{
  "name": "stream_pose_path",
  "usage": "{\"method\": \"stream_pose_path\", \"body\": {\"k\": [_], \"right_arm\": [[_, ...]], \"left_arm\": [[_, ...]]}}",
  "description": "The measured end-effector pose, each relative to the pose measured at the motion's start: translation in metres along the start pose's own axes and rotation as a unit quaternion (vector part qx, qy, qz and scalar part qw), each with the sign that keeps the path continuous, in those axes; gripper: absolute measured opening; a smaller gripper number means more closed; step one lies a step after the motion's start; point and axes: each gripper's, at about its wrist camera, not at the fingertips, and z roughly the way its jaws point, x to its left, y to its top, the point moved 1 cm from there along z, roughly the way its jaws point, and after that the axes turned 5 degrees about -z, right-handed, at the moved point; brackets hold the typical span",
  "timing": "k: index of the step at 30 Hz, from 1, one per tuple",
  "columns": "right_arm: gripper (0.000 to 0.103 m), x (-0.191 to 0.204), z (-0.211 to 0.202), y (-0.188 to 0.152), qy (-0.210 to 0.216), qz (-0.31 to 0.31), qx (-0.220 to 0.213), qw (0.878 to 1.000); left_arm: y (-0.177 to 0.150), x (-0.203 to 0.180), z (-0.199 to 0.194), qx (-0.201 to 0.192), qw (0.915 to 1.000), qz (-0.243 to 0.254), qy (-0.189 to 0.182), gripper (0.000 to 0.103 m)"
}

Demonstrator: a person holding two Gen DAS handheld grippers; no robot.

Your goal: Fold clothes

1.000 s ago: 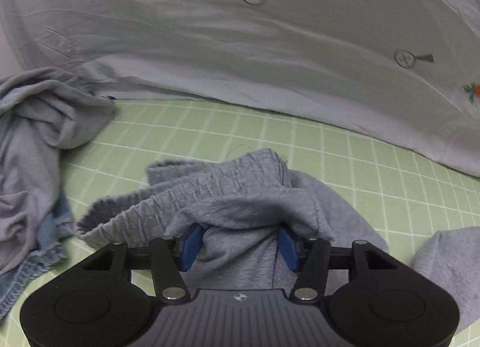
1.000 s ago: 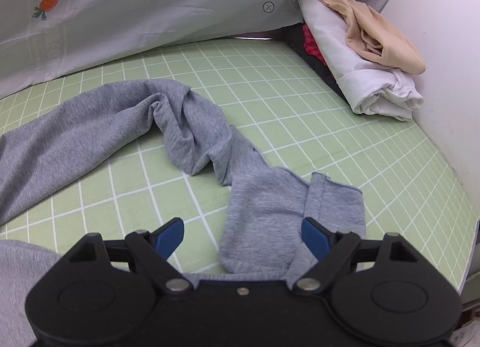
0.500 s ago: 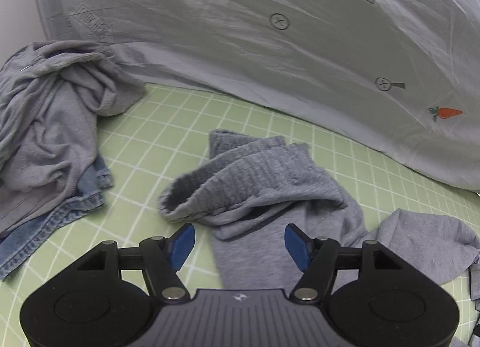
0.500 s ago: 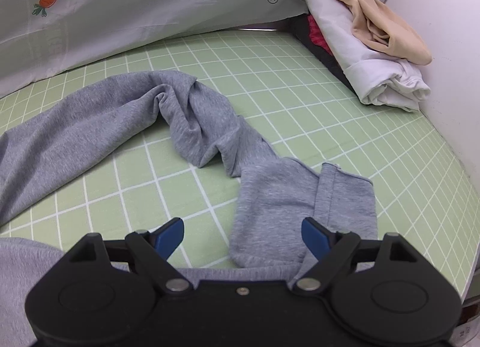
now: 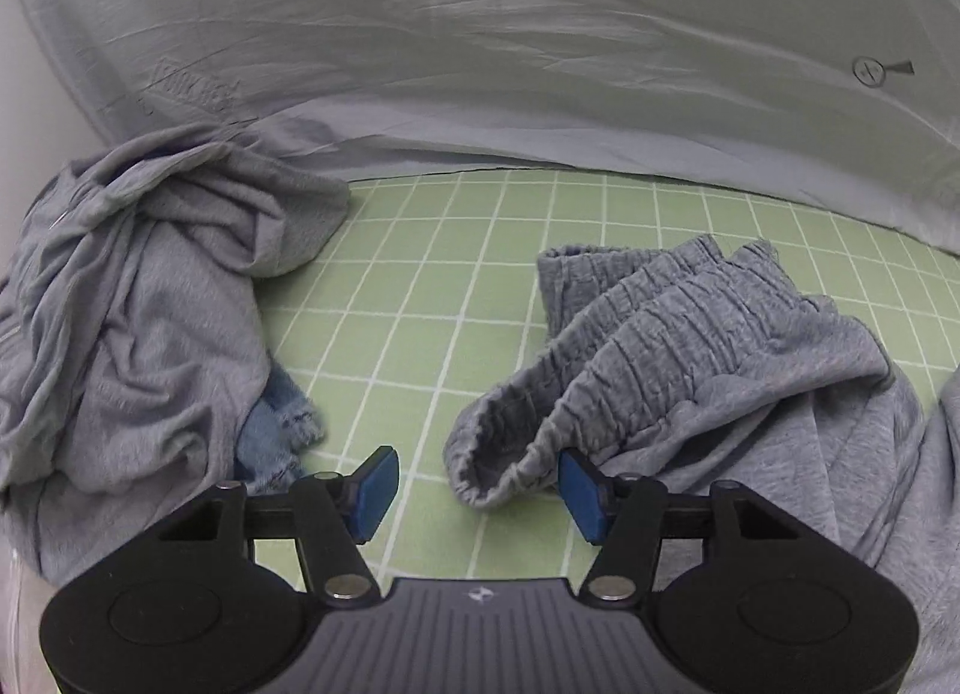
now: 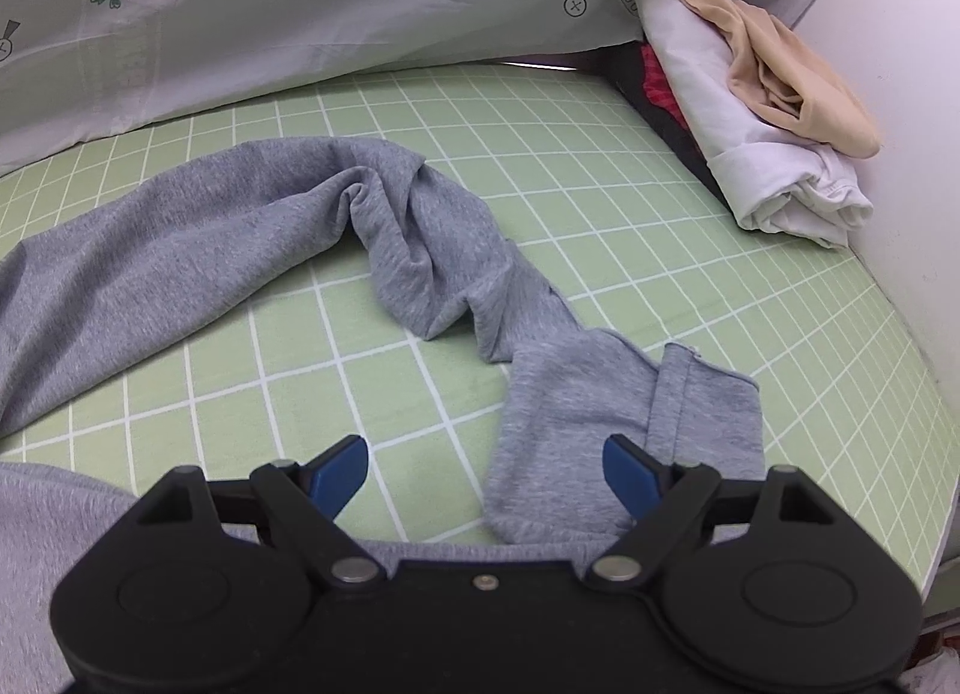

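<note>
Your left gripper (image 5: 477, 493) stands wide open and holds nothing; the gathered elastic waistband (image 5: 606, 370) of the grey sweatpants (image 5: 780, 412) lies just ahead, its nearest loop between the blue pads and closer to the right pad (image 5: 579, 493). Your right gripper (image 6: 480, 475) is likewise spread wide and empty, with the hemmed leg end (image 6: 624, 442) lying flat just ahead and partly under its right pad.

Handling, by judgement: the fabric is a soft, light jersey knit that will drape, bunch and drag across the green grid mat (image 6: 600, 166) rather than hold any shape. The waistband is the thickest, firmest part and looks the surest hold for your left; the stitched hem offers the same for your right. A pinch on a single loose layer would likely slip or lift only part of the garment.

Pose: both grippers sit low and tilted forward over the mat.

Beyond your right gripper the leg (image 6: 252, 238) runs twisted and kinked away to the left, not laid flat. Further off to the left of your left gripper lies a crumpled grey pile (image 5: 138, 304) over denim (image 5: 273, 424); far right of your right gripper sits a folded stack (image 6: 762, 130).
</note>
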Motion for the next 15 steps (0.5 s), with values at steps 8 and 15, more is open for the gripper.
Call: {"method": "stream_pose_path", "body": {"k": [8, 15], "right_arm": [[0.086, -0.004, -0.021, -0.004, 0.009, 0.01, -0.024, 1.0], [0.086, -0.019, -0.062, -0.028, 0.044, 0.04, -0.06, 0.996]], "left_arm": [[-0.011, 0.01, -0.035, 0.005, 0.9996, -0.012, -0.026, 0.009], [-0.047, 0.046, -0.11, -0.003, 0.9968, -0.065, -0.046, 0.008]]}}
